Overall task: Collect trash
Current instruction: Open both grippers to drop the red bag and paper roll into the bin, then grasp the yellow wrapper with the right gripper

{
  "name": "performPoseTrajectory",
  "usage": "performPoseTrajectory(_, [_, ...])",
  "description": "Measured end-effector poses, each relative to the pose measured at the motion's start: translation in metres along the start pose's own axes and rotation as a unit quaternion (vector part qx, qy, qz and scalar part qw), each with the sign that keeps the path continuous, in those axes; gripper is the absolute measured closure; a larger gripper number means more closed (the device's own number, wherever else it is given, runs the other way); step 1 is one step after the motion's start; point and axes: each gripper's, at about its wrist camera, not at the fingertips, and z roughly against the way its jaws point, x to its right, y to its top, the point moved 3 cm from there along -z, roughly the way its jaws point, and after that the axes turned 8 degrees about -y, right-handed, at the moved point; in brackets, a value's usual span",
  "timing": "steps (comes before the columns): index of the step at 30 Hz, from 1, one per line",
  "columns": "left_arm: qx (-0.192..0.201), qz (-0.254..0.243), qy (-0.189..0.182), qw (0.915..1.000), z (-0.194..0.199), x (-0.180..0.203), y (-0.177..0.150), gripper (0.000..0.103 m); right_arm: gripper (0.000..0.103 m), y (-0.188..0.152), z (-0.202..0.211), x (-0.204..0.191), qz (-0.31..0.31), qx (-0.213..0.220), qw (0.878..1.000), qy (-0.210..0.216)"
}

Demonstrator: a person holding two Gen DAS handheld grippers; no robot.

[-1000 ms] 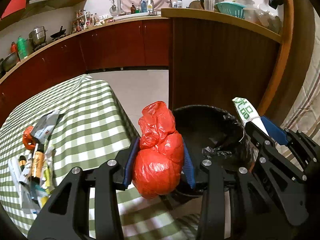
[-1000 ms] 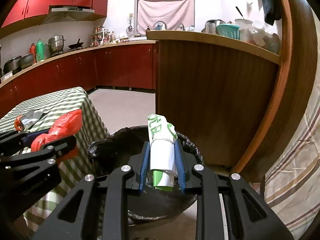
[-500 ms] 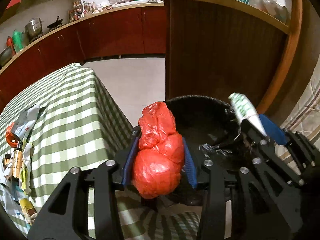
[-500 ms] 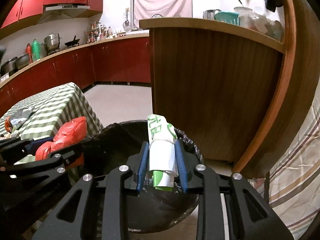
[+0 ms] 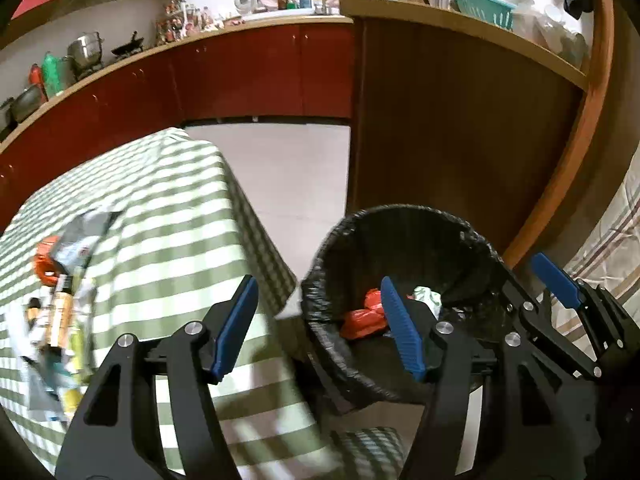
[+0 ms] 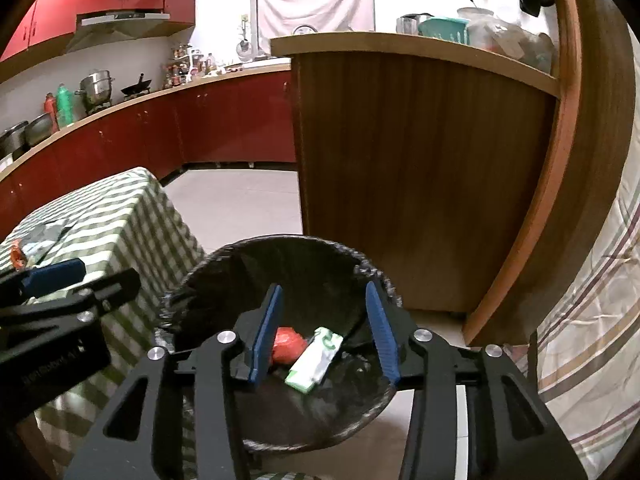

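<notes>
**Two tools held wide apart over the bin, both pieces of trash lying inside**

Two large things are seen beside the bin (image 5: pixel 400 232), taken as landmark: the wooden counter (image 6: pixel 420 168) rising just behind it, and the tabletop (image 5: pixel 160 216), covered by a green-checked cloth, standing just to its left. The bin, lined with a black bag, is seen from above in both views.

The left tool (image 5: pixel 320 324) is held at the bin's left rim, its blue pads spread wide with nothing between them; one pad is over the cloth edge, the other over the bin's opening. The right tool (image 6: pixel 324 328) is held above the bin's mouth, likewise spread wide and gripping nothing.

On the bin's floor a crumpled red plastic bag (image 6: pixel 286 342) is lying, and touching its right side a white-and-green packet (image 6: pixel 316 356) is resting tilted. More litter (image 5: pixel 60 304) is left in a loose heap on the tabletop, well to the left of the bin.
</notes>
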Motion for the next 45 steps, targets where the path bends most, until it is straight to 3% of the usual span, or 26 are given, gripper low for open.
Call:
performPoseTrajectory(2, [0.004, 0.0, 0.007, 1.0, 0.011, -0.008, -0.002, 0.04, 0.049, 0.0, 0.008, -0.008, 0.002, 0.004, 1.0, 0.009])
performPoseTrajectory(14, [0.018, 0.041, 0.077, 0.996, 0.085, -0.096, -0.027, 0.036, 0.038, -0.002, 0.051, -0.073, 0.023, 0.006, 0.996, 0.091])
performPoseTrajectory(29, [0.022, 0.121, 0.18, 0.9759, 0.166, -0.219, -0.087, 0.031, 0.038, -0.036, 0.107, -0.186, 0.133, 0.014, 0.973, 0.186])
performPoseTrajectory(39, [0.005, 0.154, 0.196, 0.9683, 0.175, -0.254, -0.116, 0.031, 0.039, -0.055, 0.112, -0.22, 0.165, 0.01, 0.967, 0.192])
performPoseTrajectory(45, [0.004, 0.158, 0.19, 0.9689, 0.173, -0.256, -0.12, 0.031, 0.053, -0.065, 0.108, -0.23, 0.177, -0.003, 0.966, 0.19])
